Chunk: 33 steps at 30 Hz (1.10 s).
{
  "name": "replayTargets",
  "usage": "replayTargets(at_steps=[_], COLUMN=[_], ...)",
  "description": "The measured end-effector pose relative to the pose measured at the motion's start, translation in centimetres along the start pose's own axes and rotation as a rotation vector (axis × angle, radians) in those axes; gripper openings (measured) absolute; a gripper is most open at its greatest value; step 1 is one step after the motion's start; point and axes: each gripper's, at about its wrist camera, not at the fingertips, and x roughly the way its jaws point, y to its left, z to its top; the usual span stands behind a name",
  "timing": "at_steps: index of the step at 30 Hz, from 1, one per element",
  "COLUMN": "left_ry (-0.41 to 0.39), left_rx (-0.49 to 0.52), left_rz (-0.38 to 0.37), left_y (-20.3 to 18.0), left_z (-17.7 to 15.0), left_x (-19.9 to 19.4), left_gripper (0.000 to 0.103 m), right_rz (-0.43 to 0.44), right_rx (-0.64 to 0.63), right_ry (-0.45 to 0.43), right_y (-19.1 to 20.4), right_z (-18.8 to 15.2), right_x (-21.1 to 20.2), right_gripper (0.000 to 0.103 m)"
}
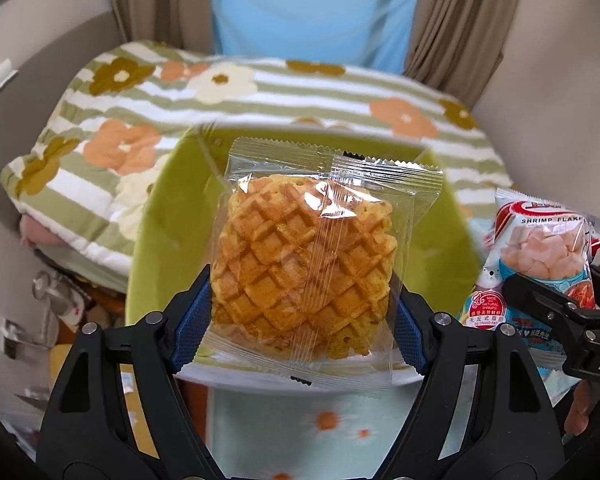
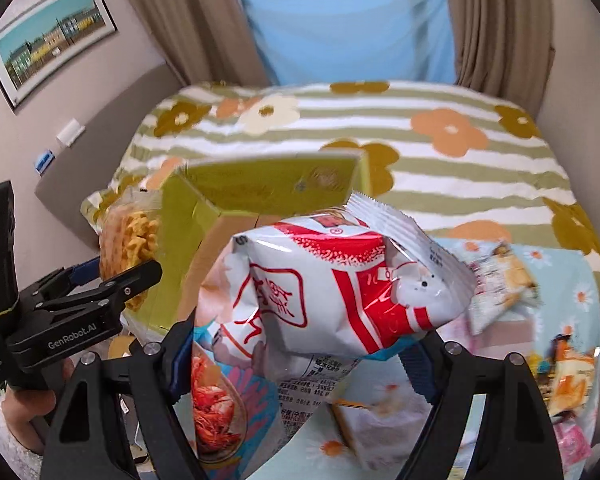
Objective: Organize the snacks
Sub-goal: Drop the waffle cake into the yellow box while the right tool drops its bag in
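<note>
My left gripper [image 1: 300,320] is shut on a clear-wrapped waffle cake [image 1: 300,264] and holds it above the open green box [image 1: 168,216]. My right gripper [image 2: 300,344] is shut on a white and red shrimp flakes bag [image 2: 340,280], held in the air just right of the green box [image 2: 268,184]. The bag also shows at the right of the left wrist view [image 1: 540,256]. The left gripper [image 2: 88,280] with the waffle cake [image 2: 132,236] shows at the left of the right wrist view.
More snack packets [image 2: 500,280] and a small box [image 2: 364,424] lie on a light blue flowered cloth [image 2: 572,304]. A striped floral blanket [image 2: 440,152] covers the bed behind. Curtains and a blue sheet hang at the back.
</note>
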Motion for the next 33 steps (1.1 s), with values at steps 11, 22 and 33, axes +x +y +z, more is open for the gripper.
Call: replayTargets(at_steps=[11,22,33], left_ry=[0.166,0.202,0.157], left_rx=[-0.005,-0.087,-0.178], left_rz=[-0.014,0.061,0.066], left_y=[2.2,4.1,6.1], left_z=[0.3,-1.4,-1.9], left_x=[6.4,5.0,2.2], left_gripper=[0.089,0.094,0.094], right_rz=[-0.009,0.007,0.023], right_rx=[0.025,-0.07,-0.151], right_ry=[0.096,0.123,0.105], right_y=[1.7,1.6,3.3], right_z=[-0.2,-0.5,-0.7], right_x=[4.2,6.4,8.1], right_gripper=[0.08,0.081,0.096])
